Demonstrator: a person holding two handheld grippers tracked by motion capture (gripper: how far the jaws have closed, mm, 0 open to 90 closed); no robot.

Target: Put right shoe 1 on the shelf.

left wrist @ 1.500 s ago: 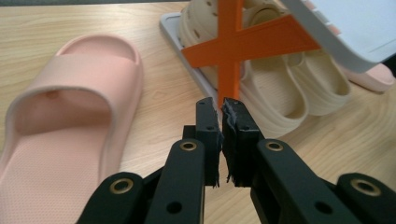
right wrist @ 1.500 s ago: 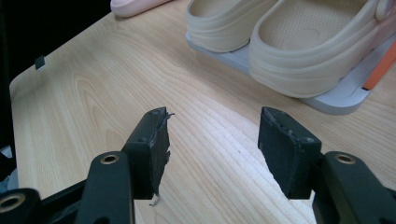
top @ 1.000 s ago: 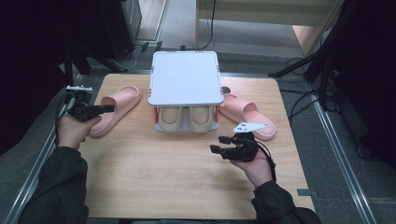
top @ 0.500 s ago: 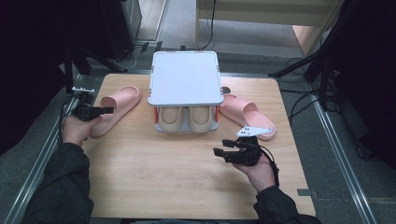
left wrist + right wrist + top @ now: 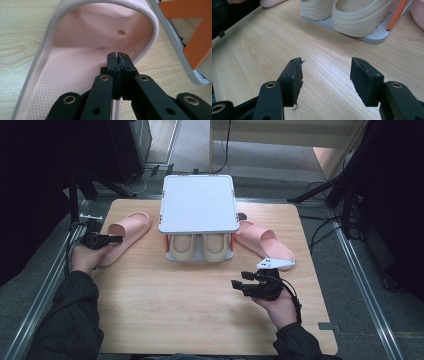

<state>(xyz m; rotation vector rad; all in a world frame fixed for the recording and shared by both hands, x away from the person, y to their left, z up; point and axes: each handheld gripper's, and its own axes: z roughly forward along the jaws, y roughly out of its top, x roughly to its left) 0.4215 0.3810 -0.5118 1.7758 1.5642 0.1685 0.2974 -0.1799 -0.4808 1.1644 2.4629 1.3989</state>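
My left gripper is at the table's left edge, pointing right at a pink slipper. In the left gripper view its jaws are shut with nothing visible between them, low over the slipper's perforated footbed near its side rim. My right gripper is held above the bare wood near the front right, open and holding nothing. In the right gripper view it faces two cream slippers on the bottom shelf of a small rack. A second pink slipper lies to the right of the rack.
The rack stands at the middle back, with a white flat top, orange side braces and a grey bottom shelf. The cream pair sits under the top. The wooden table has metal rails along both sides, and dark equipment stands around it.
My left gripper has sunk a little toward the pink slipper, jaws still shut. My right hand has barely shifted and stays open.
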